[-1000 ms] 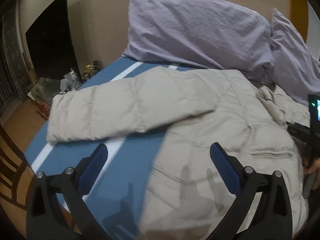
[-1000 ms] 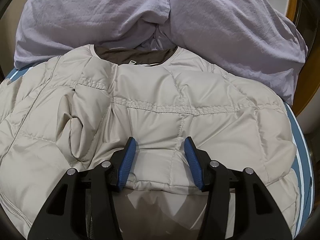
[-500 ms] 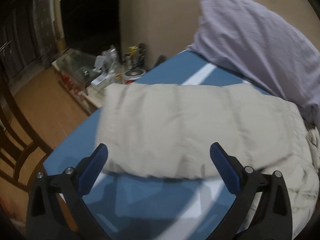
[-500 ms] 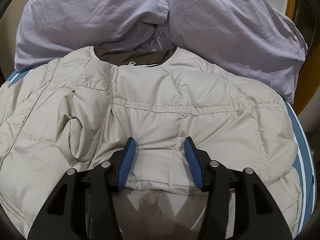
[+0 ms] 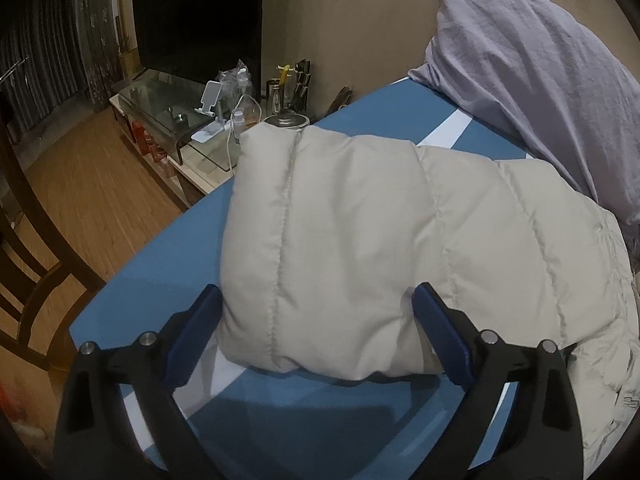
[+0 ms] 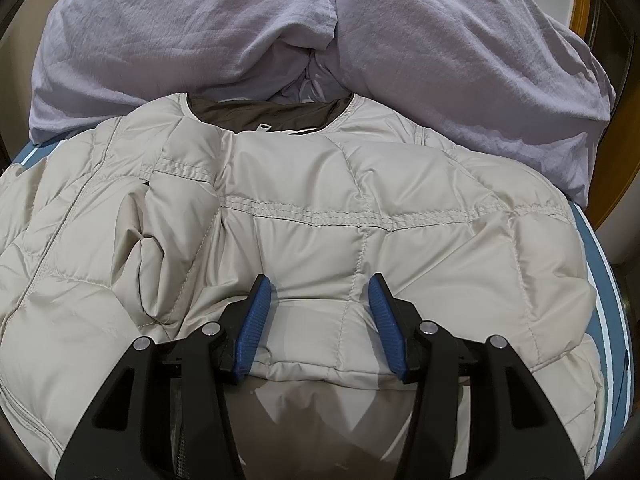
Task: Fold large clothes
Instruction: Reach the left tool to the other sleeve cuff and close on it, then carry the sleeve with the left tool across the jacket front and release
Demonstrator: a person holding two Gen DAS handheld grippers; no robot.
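Beige quilted jacket (image 6: pixel 304 240) lies spread flat on the blue bed (image 5: pixel 168 264), collar toward the pillows (image 6: pixel 280 28) and dark brown lining showing in the neck opening. Its body runs lengthwise from that collar down toward the right gripper (image 6: pixel 318 322). One sleeve (image 5: pixel 352 240) stretches sideways out from the jacket body, long axis roughly across the bed, cuff end pointing at the bed's edge nearest the glass table (image 5: pixel 168 116). Quilting seams cross the sleeve at right angles to its length. Left gripper (image 5: pixel 316 330) straddles the cuff end of the sleeve, blue pads either side of the puffy fabric; jaws wide but closing in on it, left pad seems just beside the fabric, right pad at its surface, firm pinch not evident. Right gripper sits over the jacket's lower middle, jaws about half apart, a quilted panel between the pads; whether the pads press the fabric I cannot tell. White stripes (image 5: pixel 452 130) run along the bed beyond the sleeve. Lilac pillows are heaped against the jacket's collar end. Past the sleeve's cuff, off the bed: glass table with bottles and a phone stand, dark screen (image 5: pixel 196 16) behind it, wood floor (image 5: pixel 88 184), dark chair (image 5: pixel 28 264) at the near corner.
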